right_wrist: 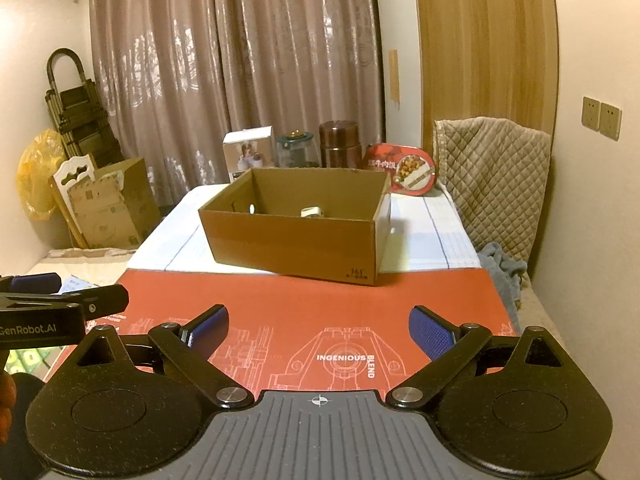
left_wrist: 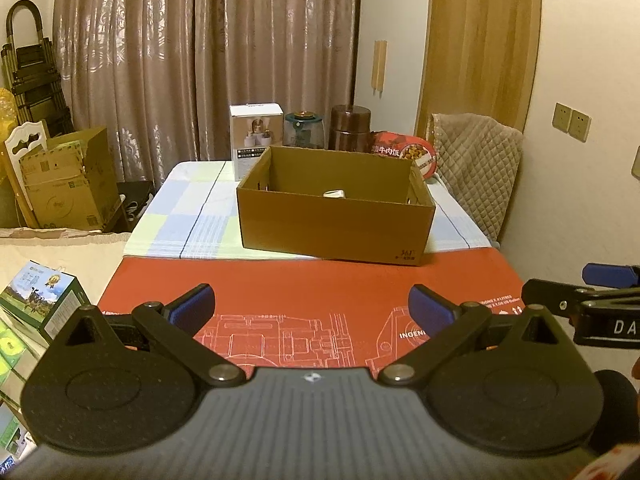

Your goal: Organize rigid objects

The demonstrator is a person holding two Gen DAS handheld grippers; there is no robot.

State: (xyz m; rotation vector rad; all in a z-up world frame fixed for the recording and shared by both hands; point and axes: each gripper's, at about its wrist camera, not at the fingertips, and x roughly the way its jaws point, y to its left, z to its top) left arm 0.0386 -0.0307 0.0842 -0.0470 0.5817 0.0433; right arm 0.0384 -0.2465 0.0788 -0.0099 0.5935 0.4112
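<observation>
An open cardboard box [left_wrist: 336, 220] [right_wrist: 296, 240] stands on the table's middle with a small white object [left_wrist: 335, 193] [right_wrist: 311, 212] inside. Behind it stand a white product box [left_wrist: 255, 136] [right_wrist: 248, 152], a glass jar with a teal lid [left_wrist: 304, 130] [right_wrist: 297, 148], a brown metal canister [left_wrist: 350, 128] [right_wrist: 338, 144] and a red food tub [left_wrist: 404, 154] [right_wrist: 404, 168]. My left gripper [left_wrist: 312, 308] is open and empty above the red mat [left_wrist: 312, 284]. My right gripper [right_wrist: 318, 330] is open and empty above the same mat [right_wrist: 304, 304]; it also shows at the left wrist view's right edge [left_wrist: 580, 300].
A checked cloth [left_wrist: 188, 208] [right_wrist: 424, 236] covers the table's far part. A quilted chair back [left_wrist: 476, 168] [right_wrist: 492, 176] stands at the right. Cardboard boxes [left_wrist: 68, 184] [right_wrist: 112, 208] and a folded ladder [left_wrist: 32, 72] stand at the left. Green cartons [left_wrist: 40, 300] lie at the near left.
</observation>
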